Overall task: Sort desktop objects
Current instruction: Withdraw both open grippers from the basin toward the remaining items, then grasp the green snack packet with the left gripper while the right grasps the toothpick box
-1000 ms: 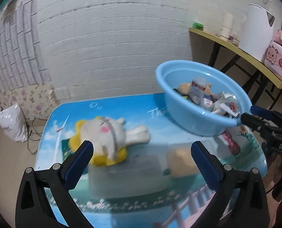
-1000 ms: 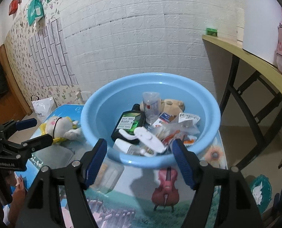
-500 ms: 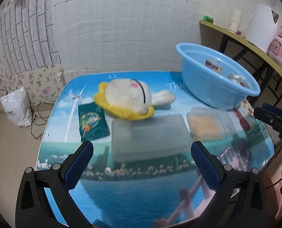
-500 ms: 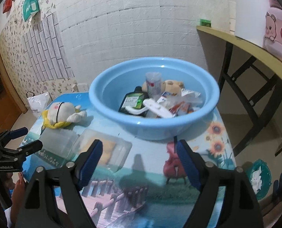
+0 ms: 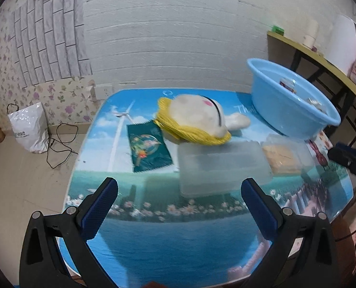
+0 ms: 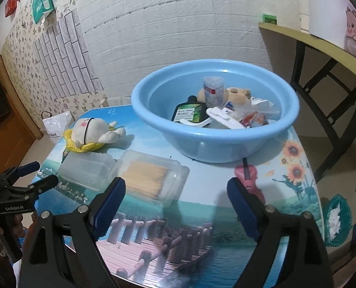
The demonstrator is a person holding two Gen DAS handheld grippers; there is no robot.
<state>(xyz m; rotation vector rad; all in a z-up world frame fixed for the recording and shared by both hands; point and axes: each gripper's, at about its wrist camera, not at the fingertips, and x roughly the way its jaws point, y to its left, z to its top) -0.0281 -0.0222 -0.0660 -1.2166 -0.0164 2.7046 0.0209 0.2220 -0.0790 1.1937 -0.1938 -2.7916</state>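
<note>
A round light-blue plastic basin [image 6: 215, 110] stands at the far right corner of the picture-printed table top [image 6: 202, 216], filled with a dark green-labelled bottle [image 6: 186, 112], a small tan plush bear [image 6: 238, 94], a white plastic clip [image 6: 222, 118] and crinkled packets. Near the far edge, left of the basin, a white plush rabbit on a yellow knitted mat [image 5: 199, 122] lies on its side. Just beside it, toward the left edge, lies a flat dark-green foil sachet [image 5: 149, 150]. In the middle of the table sit a frosted translucent plastic box [image 5: 222, 168] and, touching its right side, a clear plastic box of what look like wooden toothpicks [image 6: 150, 175].

The left gripper [image 5: 178, 206] hangs over the near edge, its blue-padded fingers spread wide with nothing between them. The right gripper [image 6: 175, 206] hovers above the near right part of the table, jaws opening and empty, its left pad close to the toothpick box.
</note>
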